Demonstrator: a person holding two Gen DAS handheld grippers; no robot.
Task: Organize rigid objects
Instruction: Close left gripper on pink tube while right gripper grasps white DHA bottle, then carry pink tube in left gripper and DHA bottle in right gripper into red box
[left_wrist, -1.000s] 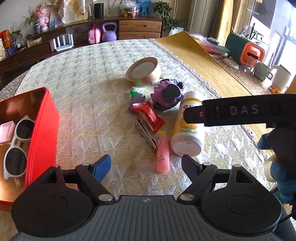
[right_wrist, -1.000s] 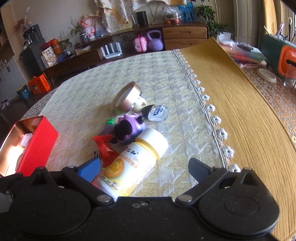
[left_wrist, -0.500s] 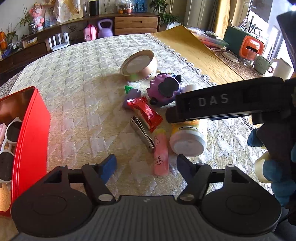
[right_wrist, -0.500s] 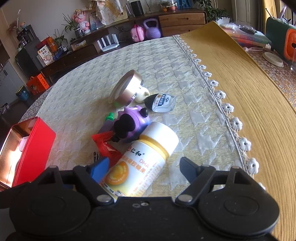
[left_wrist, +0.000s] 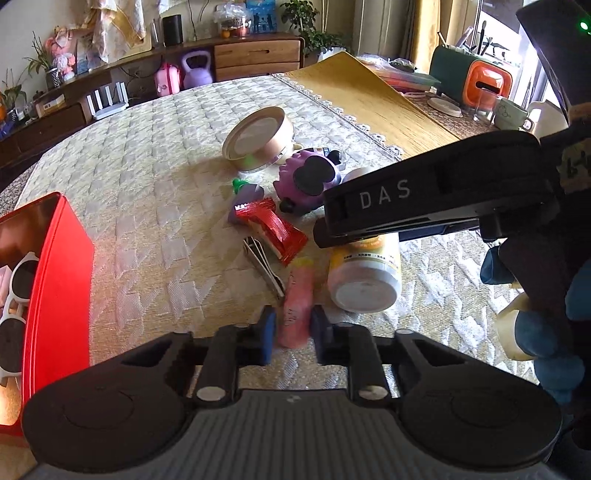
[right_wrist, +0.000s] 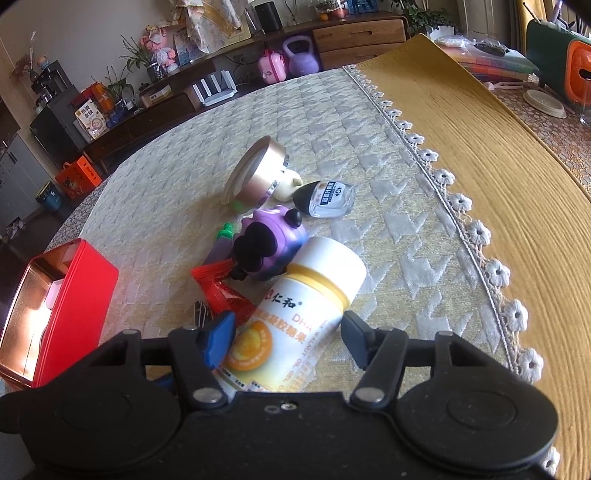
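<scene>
- Down by the near edge of the left wrist view, my left gripper (left_wrist: 292, 334) has its jaws drawn in close on either side of the pink tube (left_wrist: 296, 302); the blue pads sit right at the tube's near end, and the picture is blurred there, so I read it as pinched on the tube.
- Just beside the tube on its left lies a metal clip (left_wrist: 264, 266), and a red wrapper (left_wrist: 275, 230) lies across the clip's far end.
- To the tube's right, the white bottle (left_wrist: 364, 275) lies on its side with its flat base facing me, partly under my right gripper's black body, marked DAS, which crosses the right of the view.
- Farther off sit the purple toy (left_wrist: 308, 177) and the tilted gold round tin (left_wrist: 258, 138), all on the quilted tablecloth (left_wrist: 147, 177).
- At the left edge, the red box (left_wrist: 61, 280) stands open with white sunglasses (left_wrist: 14, 306) inside.

- Looking along the right wrist, my right gripper (right_wrist: 287, 341) is spread wide, with the white bottle (right_wrist: 295, 321) lying between its two fingers; the blue left pad is at the bottle's side and the dark right pad stands just off its other side, not clamped.
- The bottle's cap points away from me and touches the purple toy (right_wrist: 271, 247).
- Beyond it lie a small clear bottle with a dark cap (right_wrist: 327, 197) and the gold round tin (right_wrist: 256, 175).
- The red wrapper (right_wrist: 221, 288) lies to the bottle's left, and the red box (right_wrist: 79, 306) stands well apart at the left.
</scene>
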